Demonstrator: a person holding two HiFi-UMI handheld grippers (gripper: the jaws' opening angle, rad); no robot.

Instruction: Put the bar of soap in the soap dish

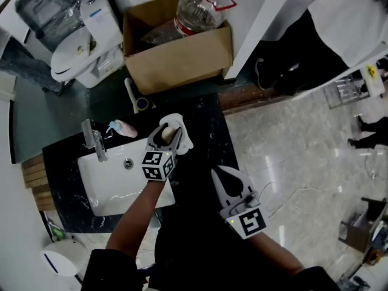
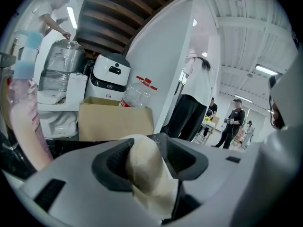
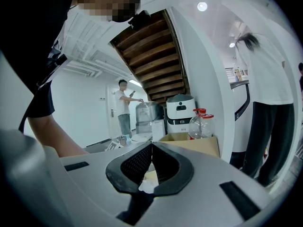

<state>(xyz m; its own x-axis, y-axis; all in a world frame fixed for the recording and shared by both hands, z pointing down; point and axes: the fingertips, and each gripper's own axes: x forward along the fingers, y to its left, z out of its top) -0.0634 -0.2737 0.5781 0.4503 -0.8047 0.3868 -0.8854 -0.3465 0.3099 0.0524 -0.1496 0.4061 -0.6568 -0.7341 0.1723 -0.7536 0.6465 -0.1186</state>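
The left gripper (image 1: 171, 132) is hovering over the white soap dish (image 1: 185, 140), which is sitting on the black tabletop (image 1: 203, 156) at about 2 o'clock from the sink (image 1: 115, 180). The cream bar of soap (image 2: 144, 169) is standing between its jaws. They are spread wider than the bar, which is leaning on one pad with a gap showing at the other, so it seems to be resting on the dish and no longer clamped. The right gripper (image 3: 151, 148) is waiting at 4 o'clock from the dish, well apart from it, with its jaws closed tip to tip on nothing.

The release looks to be under way. To finish it cleanly, the person should be keeping the jaws wide and drawing the left gripper straight back toward 6 o'clock. Dragging the leaning pad sideways risks tipping the bar over the rim.
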